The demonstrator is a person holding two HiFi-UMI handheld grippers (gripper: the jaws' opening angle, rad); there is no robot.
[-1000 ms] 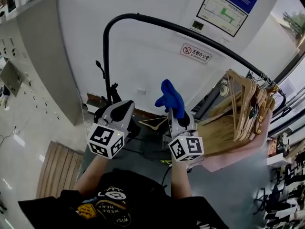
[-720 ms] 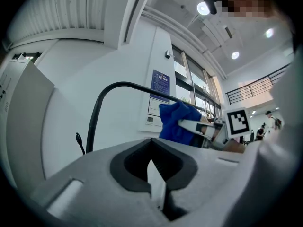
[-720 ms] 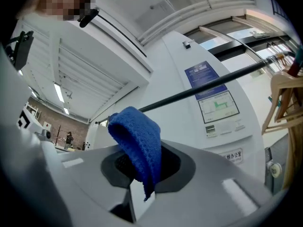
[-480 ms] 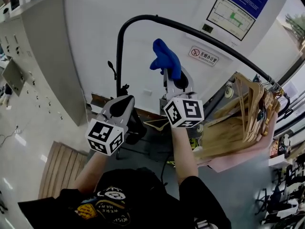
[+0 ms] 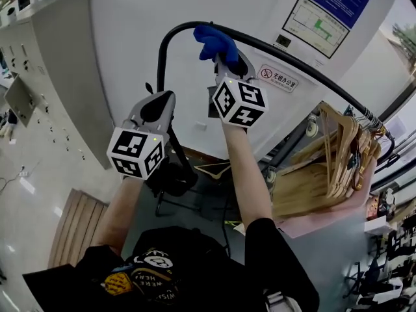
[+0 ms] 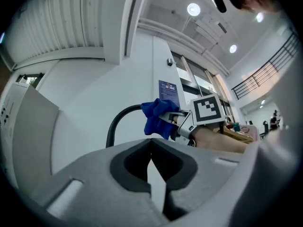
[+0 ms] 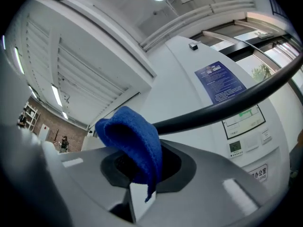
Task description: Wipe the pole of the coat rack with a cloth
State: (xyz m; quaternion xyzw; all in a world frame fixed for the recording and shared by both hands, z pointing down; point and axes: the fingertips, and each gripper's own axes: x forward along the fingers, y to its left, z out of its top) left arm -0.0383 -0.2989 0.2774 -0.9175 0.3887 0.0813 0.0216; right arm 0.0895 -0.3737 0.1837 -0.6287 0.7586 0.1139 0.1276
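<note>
Right gripper view: tongs (image 7: pixel 139 171) on cloth (image 7: pixel 135 143)

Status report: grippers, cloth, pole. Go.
Right gripper shut on blue cloth, raised to the bend of the pole; contact unclear. Left gripper shut, empty, held lower. Wooden hangers crowd the far end, clear of the cloth.

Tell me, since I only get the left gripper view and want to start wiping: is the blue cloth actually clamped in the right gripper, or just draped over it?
Observer: Clamped. The right gripper view shows the right gripper shut on the cloth, with a fold standing above the jaws.
Operator: And the pole?
Observer: The pole crosses right behind that fold; I cannot tell whether they touch.
Operator: Where is my left gripper?
Observer: In the head view, the left gripper is lower than the right one, by the pole's upright section.
</note>
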